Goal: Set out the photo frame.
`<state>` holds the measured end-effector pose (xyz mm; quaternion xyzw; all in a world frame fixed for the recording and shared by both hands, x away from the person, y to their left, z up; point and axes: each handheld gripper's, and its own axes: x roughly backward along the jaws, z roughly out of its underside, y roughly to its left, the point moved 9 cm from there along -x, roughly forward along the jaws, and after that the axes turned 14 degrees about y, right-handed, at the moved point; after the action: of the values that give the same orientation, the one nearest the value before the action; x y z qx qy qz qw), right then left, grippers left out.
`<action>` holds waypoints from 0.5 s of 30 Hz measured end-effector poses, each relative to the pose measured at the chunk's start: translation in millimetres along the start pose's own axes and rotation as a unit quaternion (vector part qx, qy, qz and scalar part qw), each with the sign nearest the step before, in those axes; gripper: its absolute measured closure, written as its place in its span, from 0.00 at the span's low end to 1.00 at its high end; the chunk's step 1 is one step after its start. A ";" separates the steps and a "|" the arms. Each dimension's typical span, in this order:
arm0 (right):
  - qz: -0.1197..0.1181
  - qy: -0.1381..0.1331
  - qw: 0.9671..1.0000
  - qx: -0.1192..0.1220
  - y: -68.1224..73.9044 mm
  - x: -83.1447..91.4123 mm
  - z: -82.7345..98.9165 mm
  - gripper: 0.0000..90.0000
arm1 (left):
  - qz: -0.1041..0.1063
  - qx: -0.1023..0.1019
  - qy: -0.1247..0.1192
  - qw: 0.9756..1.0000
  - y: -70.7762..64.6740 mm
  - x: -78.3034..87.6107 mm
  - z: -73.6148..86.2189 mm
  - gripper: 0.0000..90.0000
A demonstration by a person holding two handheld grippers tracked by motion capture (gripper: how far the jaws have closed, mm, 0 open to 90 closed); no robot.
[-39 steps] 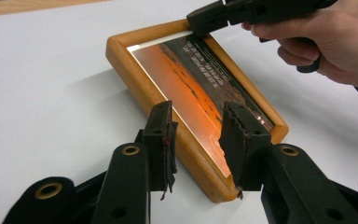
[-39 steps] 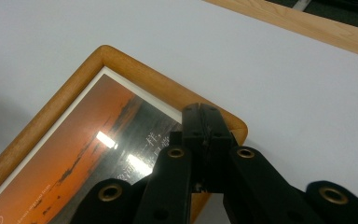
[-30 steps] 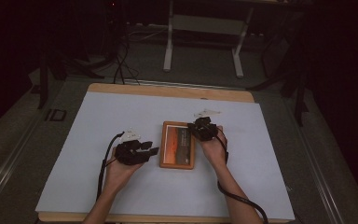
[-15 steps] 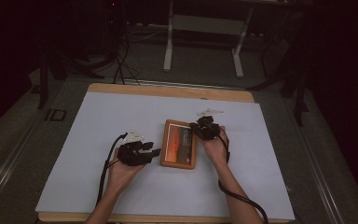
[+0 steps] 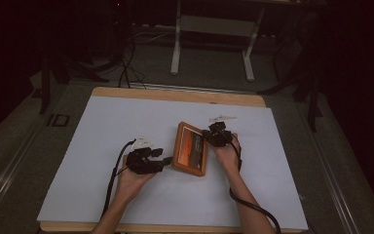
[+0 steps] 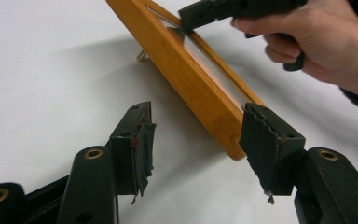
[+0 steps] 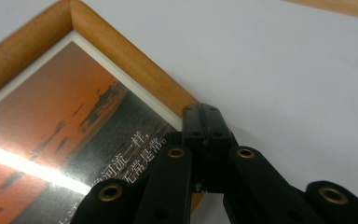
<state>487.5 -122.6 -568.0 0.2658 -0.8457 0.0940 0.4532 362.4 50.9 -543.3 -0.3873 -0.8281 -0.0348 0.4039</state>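
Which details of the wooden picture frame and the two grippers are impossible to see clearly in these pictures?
- Orange wooden picture frame, back side: hidden by the frame's own front in the high view; a thin metal part peeks out behind it in the left gripper view.
- Printed white text: partly covered by the right gripper.
- Left gripper: body cut off by the bottom edge.

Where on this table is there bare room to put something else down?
The white table top is bare across its left half, along the far edge, and to the right of the right gripper. It is crowded in the middle, where the picture frame sits between that and the left gripper.
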 end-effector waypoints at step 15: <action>0.002 0.009 1.000 -0.009 -5.7 -4.8 5.4 1.00 | 0.013 -0.012 0.018 1.000 -23.8 -24.5 -1.4 0.32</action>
<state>488.8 -127.8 -575.5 0.2597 -0.8429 0.0896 0.4627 356.5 18.8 -553.4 -0.4024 -0.8151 -0.0460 0.4143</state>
